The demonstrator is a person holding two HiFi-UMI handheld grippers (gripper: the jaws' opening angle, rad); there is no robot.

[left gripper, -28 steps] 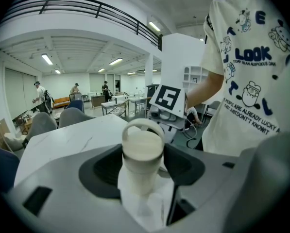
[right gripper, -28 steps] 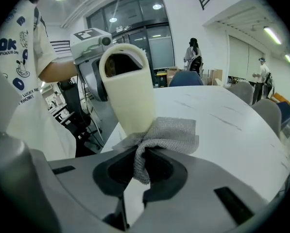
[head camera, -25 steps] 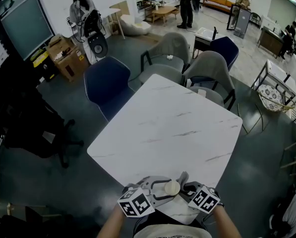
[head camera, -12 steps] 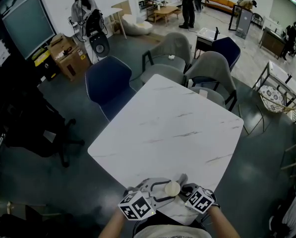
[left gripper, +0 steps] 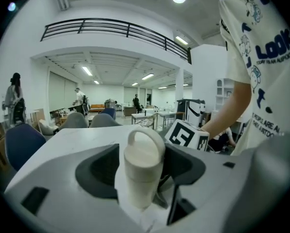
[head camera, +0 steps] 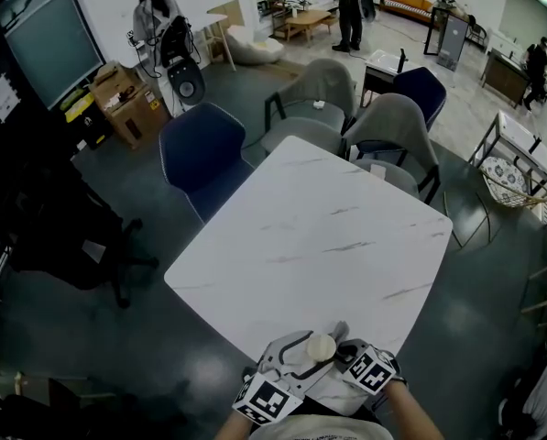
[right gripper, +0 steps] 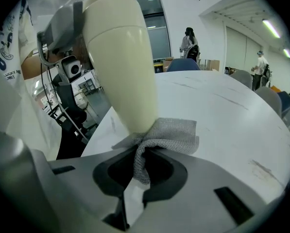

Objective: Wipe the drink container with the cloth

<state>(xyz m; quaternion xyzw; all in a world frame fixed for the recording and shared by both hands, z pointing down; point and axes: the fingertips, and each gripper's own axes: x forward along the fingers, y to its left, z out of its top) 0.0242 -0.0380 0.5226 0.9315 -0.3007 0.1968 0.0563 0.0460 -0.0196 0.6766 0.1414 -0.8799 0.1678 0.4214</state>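
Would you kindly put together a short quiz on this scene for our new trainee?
1. Where is the grey cloth?
A. Pinched in the right gripper's jaws, against the cream bottle.
B. Spread flat on the far half of the table.
C. Draped over a chair.
2. True or false: the cream bottle lies on its side on the table, away from both grippers.
3. Which gripper has the bottle between its jaws?
Key: 1 A. 2 False. 3 The left gripper.
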